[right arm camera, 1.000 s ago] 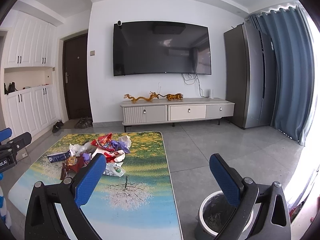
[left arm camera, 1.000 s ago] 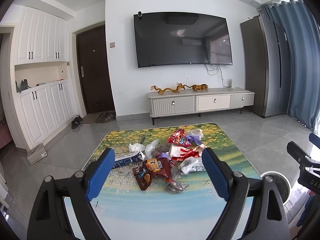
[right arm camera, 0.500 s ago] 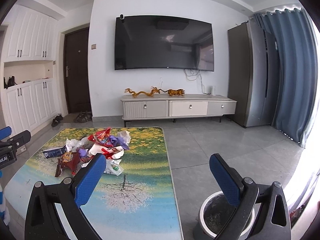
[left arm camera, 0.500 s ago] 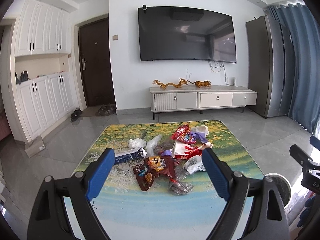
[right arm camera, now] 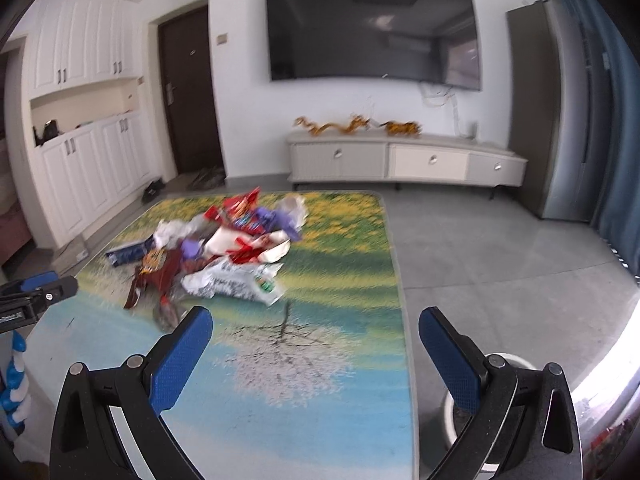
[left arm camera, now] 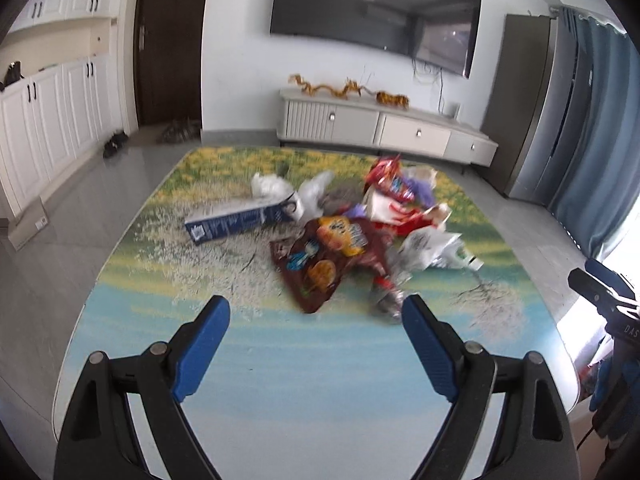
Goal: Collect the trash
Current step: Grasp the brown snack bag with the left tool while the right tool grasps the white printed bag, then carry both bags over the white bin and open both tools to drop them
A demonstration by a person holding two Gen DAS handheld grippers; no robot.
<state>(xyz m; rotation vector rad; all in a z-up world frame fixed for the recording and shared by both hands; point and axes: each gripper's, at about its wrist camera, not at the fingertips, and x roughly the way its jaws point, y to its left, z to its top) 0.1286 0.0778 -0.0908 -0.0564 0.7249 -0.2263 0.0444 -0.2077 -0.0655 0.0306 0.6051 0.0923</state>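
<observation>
Both claws are spread wide and hold nothing. The left claw hangs over the near half of the counter, with the trash pile directly beyond its blue fingertips. The right claw hangs over the near right edge of the counter, with the trash pile ahead and to its left.

The pile lies on the far half of the counter, toward the centre. It comprises:
- a dark blue carton lying flat at the left side of the pile;
- a brown snack bag at the near side;
- a white printed bag at the right side;
- red and purple wrappers at the far side.

A white waste bin stands on the floor just beside the near right corner of the counter, partly hidden behind the right claw's finger.
</observation>
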